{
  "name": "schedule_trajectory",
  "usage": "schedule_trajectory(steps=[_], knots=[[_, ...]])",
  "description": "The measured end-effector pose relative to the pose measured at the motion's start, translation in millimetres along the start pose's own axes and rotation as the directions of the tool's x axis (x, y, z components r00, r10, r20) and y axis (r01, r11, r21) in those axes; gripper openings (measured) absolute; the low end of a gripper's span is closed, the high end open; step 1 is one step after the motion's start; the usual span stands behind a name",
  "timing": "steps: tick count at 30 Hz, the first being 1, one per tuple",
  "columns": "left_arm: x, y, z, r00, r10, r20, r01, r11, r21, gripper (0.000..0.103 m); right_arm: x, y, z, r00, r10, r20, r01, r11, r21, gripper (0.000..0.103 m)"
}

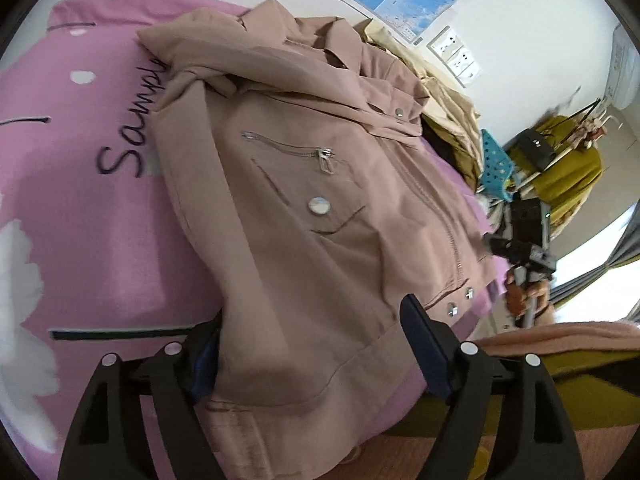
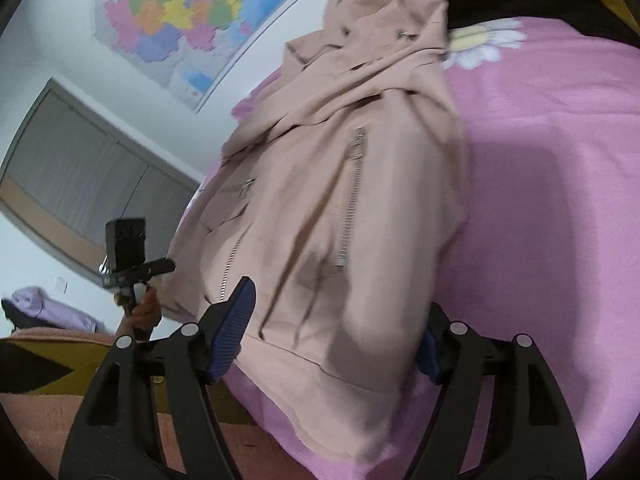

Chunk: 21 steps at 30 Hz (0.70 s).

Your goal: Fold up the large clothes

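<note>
A dusty-pink zip jacket (image 1: 304,184) lies front up on the pink bedsheet (image 1: 80,208), collar away from me and hem toward me. My left gripper (image 1: 316,352) is open, its fingers astride the hem's left corner; cloth covers part of the left finger (image 1: 204,360). In the right wrist view the same jacket (image 2: 340,184) shows its zips. My right gripper (image 2: 332,336) is open around the hem's other end, and the blue pads (image 2: 232,320) do not press the cloth. Each view shows the other gripper in a hand (image 1: 524,296) (image 2: 140,312) beside the bed.
A pile of beige and mustard clothes (image 1: 448,92) lies beyond the collar. Behind it are wall maps (image 2: 180,12) and sockets (image 1: 456,52). A rack with a mustard garment (image 1: 568,176) stands at the right, grey wardrobe doors (image 2: 80,176) at the left. The bed's near edge runs below the hem.
</note>
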<state>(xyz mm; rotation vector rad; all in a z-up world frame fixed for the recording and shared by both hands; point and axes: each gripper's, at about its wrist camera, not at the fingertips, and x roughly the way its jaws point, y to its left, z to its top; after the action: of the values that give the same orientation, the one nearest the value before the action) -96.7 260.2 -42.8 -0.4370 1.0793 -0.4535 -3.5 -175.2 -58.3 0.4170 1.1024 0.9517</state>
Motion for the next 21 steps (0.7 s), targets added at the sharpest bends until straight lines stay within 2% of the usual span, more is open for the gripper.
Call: schedule_trajectory(steps=[2, 4, 5, 6, 7, 8, 9, 12, 15, 17, 21], knots=[[4.6, -2.9, 4.1, 1.0, 0.004, -0.002, -0.004, 1.0, -0.003, 0.074, 5.3, 2.3, 3.5, 1.0, 0.019, -0.004, -0.019, 1.0, -0.005, 0.067], [7.3, -5.0, 6.3, 0.999, 0.046, -0.002, -0.046, 0.999, -0.003, 0.059, 11.2, 1.4, 4.0, 0.999, 0.05, -0.016, -0.05, 0.999, 0.009, 0.056], [7.9, -5.7, 7.3, 0.997, 0.071, -0.001, -0.071, 0.997, -0.005, 0.046, 12.2, 1.6, 4.0, 0.999, 0.05, -0.015, -0.05, 0.999, 0.008, 0.055], [6.6, -3.7, 7.5, 0.996, 0.094, 0.001, -0.094, 0.996, -0.011, 0.037, 13.1, 1.4, 4.2, 0.999, 0.047, -0.014, -0.047, 0.999, 0.013, 0.048], [6.4, -0.6, 7.4, 0.993, 0.114, 0.007, -0.114, 0.993, -0.036, 0.032, 13.3, -1.2, 4.2, 0.999, 0.046, -0.015, -0.046, 0.999, 0.026, 0.037], [3.6, 4.7, 6.5, 0.992, 0.125, 0.01, -0.124, 0.991, -0.057, 0.021, 13.9, -4.7, 4.0, 0.999, 0.052, -0.015, -0.051, 0.997, 0.05, 0.029], [2.1, 9.2, 5.7, 0.991, 0.133, 0.01, -0.132, 0.988, -0.076, 0.011, 13.4, -9.6, 3.0, 0.998, 0.069, -0.009, -0.069, 0.994, 0.081, 0.011], [-6.9, 17.9, 4.5, 0.993, 0.114, 0.038, -0.107, 0.983, -0.152, 0.004, 6.8, -13.8, -1.0, 0.992, 0.122, 0.026, -0.124, 0.985, 0.122, 0.006], [-25.0, 10.8, 3.1, 0.988, 0.124, 0.097, -0.108, 0.983, -0.149, 0.002, -13.5, 2.3, -1.0, 0.978, 0.186, 0.094, -0.194, 0.977, 0.091, 0.006], [-45.6, 4.7, 2.7, 0.982, 0.11, 0.153, -0.088, 0.985, -0.147, 0.001, -32.4, 22.1, 0.2, 0.963, 0.231, 0.137, -0.239, 0.97, 0.039, 0.006], [-93.5, -8.5, 0.9, 0.961, 0.104, 0.256, -0.072, 0.989, -0.133, 0.002, -69.2, 64.0, 0.2, 0.949, 0.26, 0.18, -0.25, 0.965, -0.078, 0.006]])
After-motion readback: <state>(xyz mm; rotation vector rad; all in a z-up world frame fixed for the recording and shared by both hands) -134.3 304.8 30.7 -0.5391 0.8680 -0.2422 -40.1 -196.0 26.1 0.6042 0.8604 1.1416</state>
